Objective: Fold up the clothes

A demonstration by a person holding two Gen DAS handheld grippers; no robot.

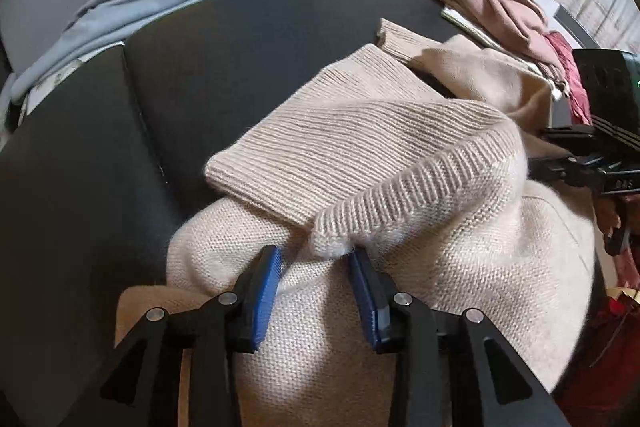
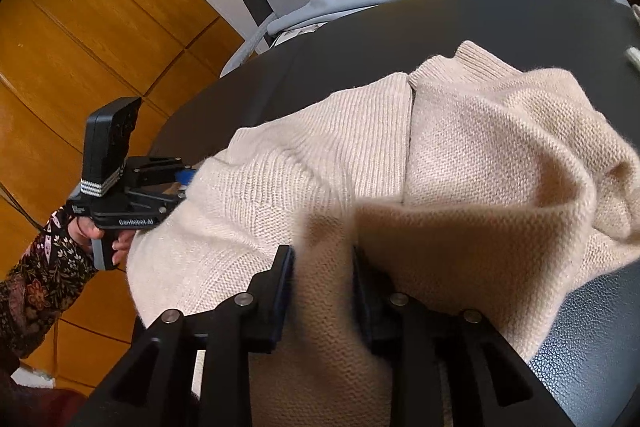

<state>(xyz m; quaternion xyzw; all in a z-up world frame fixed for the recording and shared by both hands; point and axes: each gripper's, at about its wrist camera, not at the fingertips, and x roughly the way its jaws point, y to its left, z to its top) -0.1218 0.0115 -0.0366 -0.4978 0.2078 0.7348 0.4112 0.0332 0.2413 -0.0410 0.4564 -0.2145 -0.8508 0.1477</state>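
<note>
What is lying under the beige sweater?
The beige sweater rests on a dark table, bare beyond its ribbed hem. Whatever is directly beneath the knit is covered and cannot be seen.

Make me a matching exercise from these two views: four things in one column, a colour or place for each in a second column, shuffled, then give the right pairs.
Things:
1. knit sweater
2. grey-blue garment
3. pink garment
4. table

Colour or place:
A. dark top that the folding is done on
B. heaped at the far right edge of the table
C. beige, lying under both tools
D. draped beyond the table's far left edge

Pairs: 1-C, 2-D, 3-B, 4-A
</note>
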